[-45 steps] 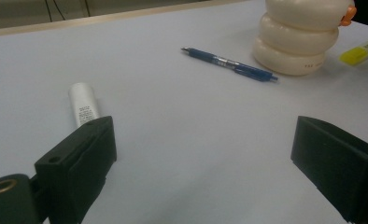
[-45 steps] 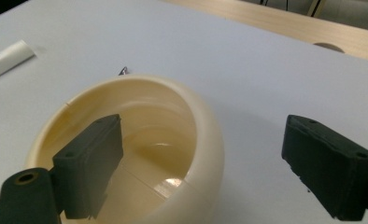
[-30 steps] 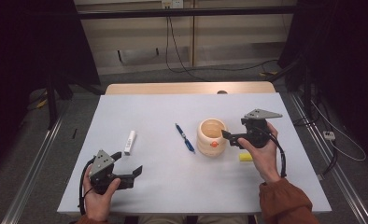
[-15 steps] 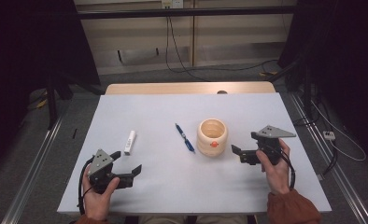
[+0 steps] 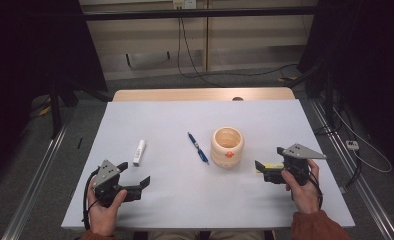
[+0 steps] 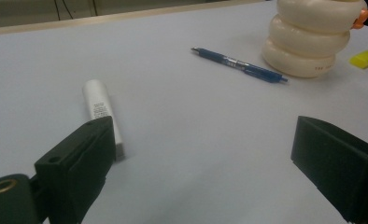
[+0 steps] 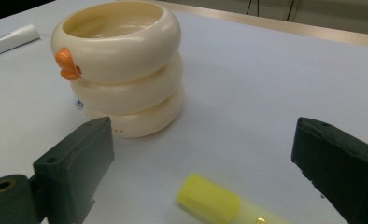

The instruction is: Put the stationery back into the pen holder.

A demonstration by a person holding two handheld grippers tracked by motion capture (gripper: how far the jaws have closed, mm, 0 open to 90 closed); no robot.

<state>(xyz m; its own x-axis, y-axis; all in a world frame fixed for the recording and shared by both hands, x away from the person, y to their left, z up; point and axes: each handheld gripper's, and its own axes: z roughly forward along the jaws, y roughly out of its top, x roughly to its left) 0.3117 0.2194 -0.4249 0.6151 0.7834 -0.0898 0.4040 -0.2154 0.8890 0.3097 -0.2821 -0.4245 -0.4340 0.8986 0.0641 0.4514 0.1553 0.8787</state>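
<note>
A cream ringed cup [image 5: 227, 146] with an orange beak-like knob stands upright at mid-table. A blue pen [image 5: 198, 148] lies just left of it, and a white tube [image 5: 139, 152] lies farther left. My right gripper [image 5: 269, 159] is open, right of the cup and apart from it. A yellow highlighter [image 7: 219, 200] lies on the table between and below its jaws, untouched, with the cup [image 7: 121, 70] ahead. My left gripper [image 5: 135, 175] is open near the front left edge. In its view the tube [image 6: 100, 109] lies beside its left jaw, with the pen [image 6: 240, 65] beyond.
The white table [image 5: 175, 120] has a wooden strip along its far edge [image 5: 200, 94]. Dark stands and cables sit on the floor around it. Bare tabletop stretches between the two grippers and behind the cup.
My right gripper has drawn back from the cup toward the front right and come down over the yellow highlighter. The left gripper has stayed put.
</note>
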